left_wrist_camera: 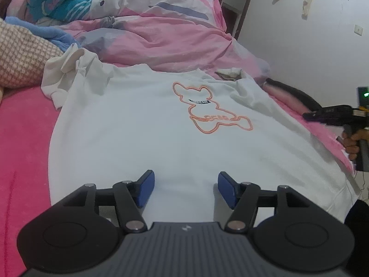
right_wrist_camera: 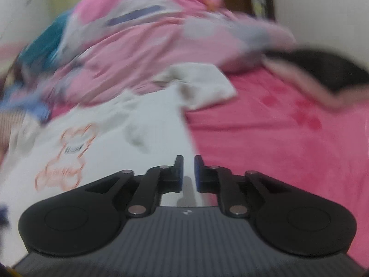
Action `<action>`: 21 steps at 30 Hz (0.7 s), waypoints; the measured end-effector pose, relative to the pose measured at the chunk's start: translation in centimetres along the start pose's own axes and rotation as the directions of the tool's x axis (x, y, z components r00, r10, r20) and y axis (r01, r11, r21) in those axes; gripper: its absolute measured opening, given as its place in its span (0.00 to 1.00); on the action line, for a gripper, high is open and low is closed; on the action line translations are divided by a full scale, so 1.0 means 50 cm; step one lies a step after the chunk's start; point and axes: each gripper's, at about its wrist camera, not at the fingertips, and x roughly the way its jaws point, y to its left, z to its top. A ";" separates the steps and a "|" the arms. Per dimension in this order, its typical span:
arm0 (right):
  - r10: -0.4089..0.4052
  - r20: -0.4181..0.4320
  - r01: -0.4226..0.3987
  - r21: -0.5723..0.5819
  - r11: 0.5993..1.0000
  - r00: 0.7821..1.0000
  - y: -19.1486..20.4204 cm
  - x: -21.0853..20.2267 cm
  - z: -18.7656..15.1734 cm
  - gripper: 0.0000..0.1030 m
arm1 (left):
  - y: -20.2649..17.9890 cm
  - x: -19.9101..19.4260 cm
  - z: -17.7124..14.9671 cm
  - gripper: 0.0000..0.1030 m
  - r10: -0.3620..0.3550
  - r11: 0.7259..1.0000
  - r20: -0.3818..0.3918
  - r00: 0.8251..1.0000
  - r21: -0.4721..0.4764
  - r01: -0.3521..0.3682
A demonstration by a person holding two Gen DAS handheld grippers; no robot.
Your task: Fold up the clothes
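Note:
A white T-shirt with an orange bear outline lies flat, front up, on a pink bed sheet. Its left sleeve is bunched up at the far left. My left gripper hovers open just over the shirt's near hem, with nothing between its blue pads. The right wrist view is blurred. It shows my right gripper above the shirt's right edge, with only a narrow gap between the fingers and nothing held. A crumpled sleeve lies ahead of it. A hand holds the right gripper at the far right.
A heaped pink duvet fills the far side of the bed. A houndstooth cushion sits at the left. A dark object lies by the white wall. Bare pink sheet stretches to the right of the shirt.

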 end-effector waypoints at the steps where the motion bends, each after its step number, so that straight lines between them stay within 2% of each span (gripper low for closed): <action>1: 0.014 -0.015 -0.013 0.054 0.998 1.000 -0.028 0.010 0.011 0.20 | 0.001 0.000 0.000 0.61 -0.002 1.000 0.001 1.000 -0.002 0.002; 3: 0.049 -0.046 -0.042 0.149 0.988 0.998 -0.077 0.030 0.028 0.24 | 0.004 0.001 -0.001 0.61 -0.007 1.000 0.003 1.000 -0.007 0.007; 4: 0.074 -0.060 -0.064 0.162 0.985 0.995 -0.083 0.036 0.024 0.24 | 0.005 0.001 -0.001 0.61 -0.010 1.000 0.004 1.000 -0.010 0.010; 10: 0.181 -0.063 -0.172 0.132 0.976 0.981 -0.072 0.041 -0.001 0.26 | 0.012 0.002 -0.002 0.61 -0.023 0.999 0.010 1.000 -0.027 0.023; 11: 0.189 -0.064 -0.181 0.115 0.977 0.980 -0.066 0.042 -0.002 0.20 | 0.012 0.002 -0.002 0.61 -0.023 0.999 0.011 1.000 -0.028 0.023; 12: 0.183 -0.065 -0.178 0.080 0.981 0.981 -0.057 0.043 0.000 0.09 | 0.012 0.002 -0.002 0.61 -0.022 0.999 0.011 1.000 -0.028 0.022; 13: 0.167 -0.063 -0.164 0.041 0.986 0.984 -0.046 0.042 0.000 0.05 | 0.011 0.003 -0.002 0.61 -0.020 0.999 0.012 1.000 -0.026 0.020; 15: 0.104 -0.031 -0.106 -0.049 0.993 0.994 -0.023 0.027 -0.003 0.04 | 0.008 0.003 -0.002 0.61 -0.014 1.000 0.012 1.000 -0.021 0.014; 17: 0.013 0.041 -0.007 -0.161 0.987 0.999 0.008 -0.002 -0.007 0.04 | 0.006 0.003 -0.002 0.60 -0.008 1.000 0.011 1.000 -0.017 0.008; 19: -0.100 0.106 0.124 -0.254 0.959 0.989 0.036 -0.022 -0.010 0.04 | 0.006 0.003 -0.002 0.60 -0.006 1.000 0.012 1.000 -0.015 0.006; 21: -0.176 0.116 0.204 -0.311 0.928 0.978 0.049 -0.016 -0.015 0.04 | 0.006 0.003 -0.003 0.60 -0.006 1.000 0.012 1.000 -0.014 0.006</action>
